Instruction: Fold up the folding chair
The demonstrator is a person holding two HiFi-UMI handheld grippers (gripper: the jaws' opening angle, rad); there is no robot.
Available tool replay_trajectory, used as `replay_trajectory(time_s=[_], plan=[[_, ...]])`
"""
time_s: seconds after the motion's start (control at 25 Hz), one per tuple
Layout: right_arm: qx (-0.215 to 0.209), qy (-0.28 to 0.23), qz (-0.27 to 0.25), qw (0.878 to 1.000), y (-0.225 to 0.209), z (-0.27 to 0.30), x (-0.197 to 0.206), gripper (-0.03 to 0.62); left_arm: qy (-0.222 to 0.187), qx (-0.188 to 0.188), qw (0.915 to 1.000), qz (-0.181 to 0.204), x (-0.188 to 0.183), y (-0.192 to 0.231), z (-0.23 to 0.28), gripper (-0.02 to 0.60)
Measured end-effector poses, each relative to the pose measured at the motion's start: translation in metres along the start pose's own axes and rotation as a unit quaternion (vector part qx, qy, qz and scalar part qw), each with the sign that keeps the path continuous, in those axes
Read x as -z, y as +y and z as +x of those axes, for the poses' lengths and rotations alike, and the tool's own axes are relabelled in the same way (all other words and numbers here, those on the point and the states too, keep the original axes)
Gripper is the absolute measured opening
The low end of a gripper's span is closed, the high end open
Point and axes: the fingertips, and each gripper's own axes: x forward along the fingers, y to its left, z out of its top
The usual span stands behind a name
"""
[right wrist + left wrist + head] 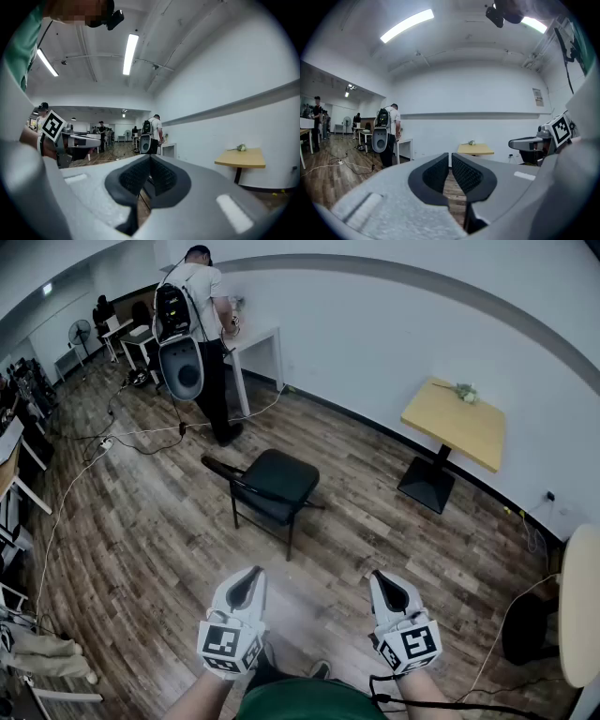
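A black folding chair (pixel 273 486) stands unfolded on the wood floor in the head view, its seat flat and its backrest toward the left. My left gripper (pixel 247 584) and right gripper (pixel 388 588) hover side by side near my body, well short of the chair. Both are shut with nothing between their jaws. In the left gripper view the left gripper (pixel 450 161) points level at the far wall. The right gripper (pixel 150 164) likewise points level across the room. The chair does not show in either gripper view.
A person with a backpack (pixel 201 334) stands at a white table (pixel 255 345) beyond the chair. A yellow square table (pixel 457 423) on a black pedestal sits at the right by the wall. Cables (pixel 112 442) trail across the floor at the left.
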Motion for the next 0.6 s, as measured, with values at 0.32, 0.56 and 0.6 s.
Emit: replay_trajectory(time_s=[0.32,0.56,0.6], plan=[[-0.004,-0.006,-0.001,1.0,-0.006,-0.009,-0.004,0.003,0.004,-0.005,1.0,0.003,-0.004,-0.011,0.0,0.028],[-0.007,-0.008,0.009,1.0,-0.012,-0.012,-0.002,0.003,0.009,-0.008,0.9998,0.013,-0.005,-0.015,-0.001,0.028],[-0.01,-0.008,0.006,1.0,-0.011,-0.01,-0.001,0.003,0.01,-0.009,0.9998,0.015,-0.004,-0.014,-0.001,0.028]])
